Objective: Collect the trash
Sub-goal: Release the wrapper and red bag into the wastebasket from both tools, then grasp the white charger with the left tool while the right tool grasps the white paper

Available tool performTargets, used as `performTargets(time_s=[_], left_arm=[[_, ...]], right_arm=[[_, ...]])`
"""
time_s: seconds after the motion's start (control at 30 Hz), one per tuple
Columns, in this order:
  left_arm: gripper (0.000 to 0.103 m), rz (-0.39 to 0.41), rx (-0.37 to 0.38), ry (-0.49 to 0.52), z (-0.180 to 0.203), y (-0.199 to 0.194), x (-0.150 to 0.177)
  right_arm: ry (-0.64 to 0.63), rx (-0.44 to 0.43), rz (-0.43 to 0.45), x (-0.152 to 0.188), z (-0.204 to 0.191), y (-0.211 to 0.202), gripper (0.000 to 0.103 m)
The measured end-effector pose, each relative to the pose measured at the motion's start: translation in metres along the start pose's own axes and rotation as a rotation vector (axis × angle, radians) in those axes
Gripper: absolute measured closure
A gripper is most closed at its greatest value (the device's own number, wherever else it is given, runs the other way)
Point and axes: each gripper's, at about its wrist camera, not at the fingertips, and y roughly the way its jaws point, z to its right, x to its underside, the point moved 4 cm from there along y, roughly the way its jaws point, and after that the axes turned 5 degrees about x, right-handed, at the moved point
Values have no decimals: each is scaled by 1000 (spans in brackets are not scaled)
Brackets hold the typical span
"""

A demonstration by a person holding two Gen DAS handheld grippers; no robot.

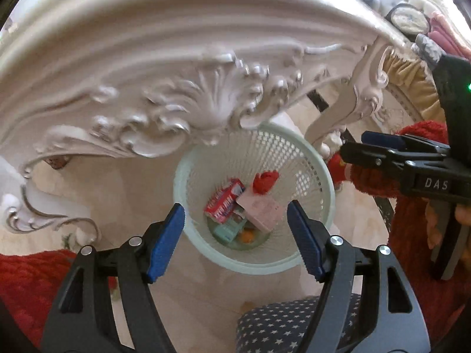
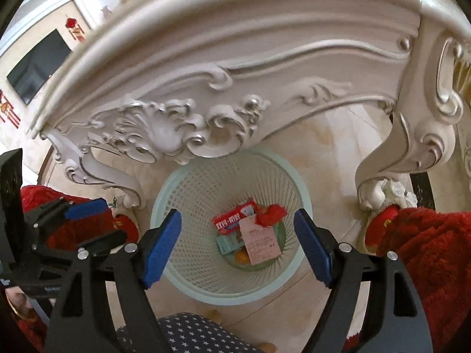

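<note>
Under the carved white bench (image 1: 164, 67), the pale green mesh plastic basket (image 1: 323, 182) holds a red box (image 1: 223, 203), pink carton (image 1: 262, 209) and red scrap (image 1: 265, 181). Left tongs (image 1: 235, 235) and right tongs (image 2: 237, 244) hang spread, empty; rising carelessly could knock the bench's edge.

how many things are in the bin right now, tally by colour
red: 2, a red box and a red crumpled piece
pink: 1, a pink packet
teal: 1, a teal packet
orange: 1, an orange piece at the bottom
total: 5 visible in the mesh basket; anything beneath them is hidden
</note>
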Motion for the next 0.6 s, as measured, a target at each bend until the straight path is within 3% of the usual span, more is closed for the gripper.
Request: performTargets(time_s=[0.13, 0.3, 0.43, 0.6], left_arm=[[32, 142, 19, 10, -6, -53, -16], [32, 300, -118, 126, -27, -109, -66], [32, 322, -194, 226, -55, -118, -123], [32, 284, -161, 259, -94, -103, -185]], right_arm=[[-32, -74, 125, -13, -17, -41, 28], [-124, -121, 260, -65, -49, -79, 28], [-202, -119, 321, -117, -74, -80, 28], [-261, -144, 302, -181, -103, -50, 28]])
